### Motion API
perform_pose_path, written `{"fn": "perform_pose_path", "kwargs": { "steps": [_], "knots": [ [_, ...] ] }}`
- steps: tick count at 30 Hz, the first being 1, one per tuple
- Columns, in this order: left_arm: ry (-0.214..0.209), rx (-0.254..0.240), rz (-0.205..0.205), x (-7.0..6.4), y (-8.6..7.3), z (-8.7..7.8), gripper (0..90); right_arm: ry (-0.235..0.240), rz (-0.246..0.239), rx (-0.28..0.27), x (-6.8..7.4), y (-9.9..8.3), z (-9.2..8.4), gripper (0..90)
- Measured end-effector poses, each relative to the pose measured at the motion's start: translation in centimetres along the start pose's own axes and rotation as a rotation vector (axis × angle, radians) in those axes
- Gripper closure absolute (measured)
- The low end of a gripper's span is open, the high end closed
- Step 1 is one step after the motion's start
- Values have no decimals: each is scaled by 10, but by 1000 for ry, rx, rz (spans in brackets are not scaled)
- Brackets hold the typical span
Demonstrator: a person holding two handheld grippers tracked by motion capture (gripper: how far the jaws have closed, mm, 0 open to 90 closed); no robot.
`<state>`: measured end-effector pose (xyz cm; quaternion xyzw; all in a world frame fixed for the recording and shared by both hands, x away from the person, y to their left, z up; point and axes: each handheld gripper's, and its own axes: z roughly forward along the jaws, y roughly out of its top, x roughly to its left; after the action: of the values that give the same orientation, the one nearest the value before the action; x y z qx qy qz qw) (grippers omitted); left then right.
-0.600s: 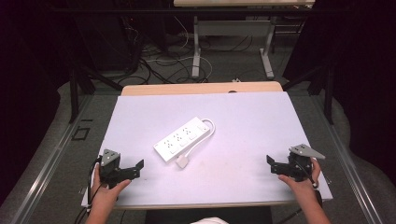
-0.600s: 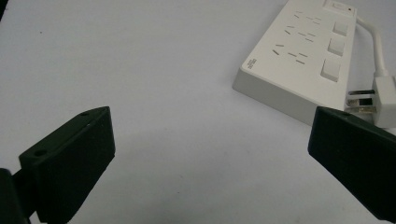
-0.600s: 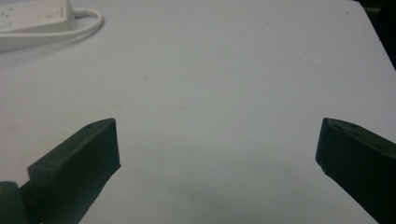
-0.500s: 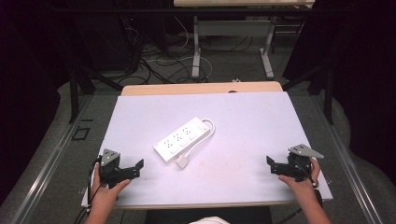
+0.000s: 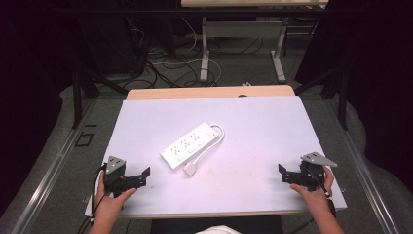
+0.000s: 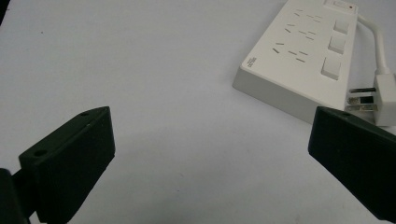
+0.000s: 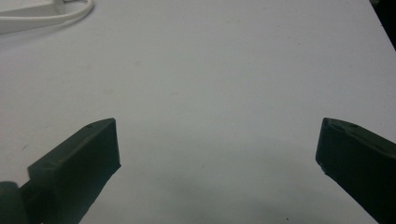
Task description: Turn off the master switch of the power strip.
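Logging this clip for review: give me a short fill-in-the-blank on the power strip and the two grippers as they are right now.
1. The power strip lies nearer the ____ gripper.
2. The plug at the end of the strip's cord lies ____, on the table.
3. The left gripper and the right gripper both have their fingers ____.

Missing words: left; unplugged; open

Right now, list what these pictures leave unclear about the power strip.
- Power strip: far end cut off by the left gripper view's top edge.
- Its small printed label: too small to read.
- Plug: partly behind the left tool's jaw.
- Cord: cut by the right gripper view's edge.
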<state>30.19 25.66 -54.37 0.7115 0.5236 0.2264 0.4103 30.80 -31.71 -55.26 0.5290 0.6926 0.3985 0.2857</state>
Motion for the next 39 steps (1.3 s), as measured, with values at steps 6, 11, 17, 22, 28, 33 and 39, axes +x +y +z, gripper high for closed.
{"fn": "perform_pose_path", "kwargs": {
  "steps": [6,11,17,22,28,33,39],
  "knots": [
    [-2,-4,16,-5,1,-1,6,0,5,-9,-2,-1,-1,0],
    [-3,-13,34,-13,4,0,7,2,-3,-12,-4,-1,-1,0],
    [-18,-4,44,-20,4,2,8,14,11,1,-5,-3,1,0],
    [-36,7,59,-27,5,3,10,18,6,2,-4,-3,1,0],
    [-47,-13,84,-34,7,2,11,20,-2,-5,-4,-3,1,0],
    [-69,-6,105,-42,8,3,10,20,3,-4,-3,-3,1,0],
    [-94,-4,128,-51,9,4,13,22,5,-4,-3,-3,1,0]
  ]
}}
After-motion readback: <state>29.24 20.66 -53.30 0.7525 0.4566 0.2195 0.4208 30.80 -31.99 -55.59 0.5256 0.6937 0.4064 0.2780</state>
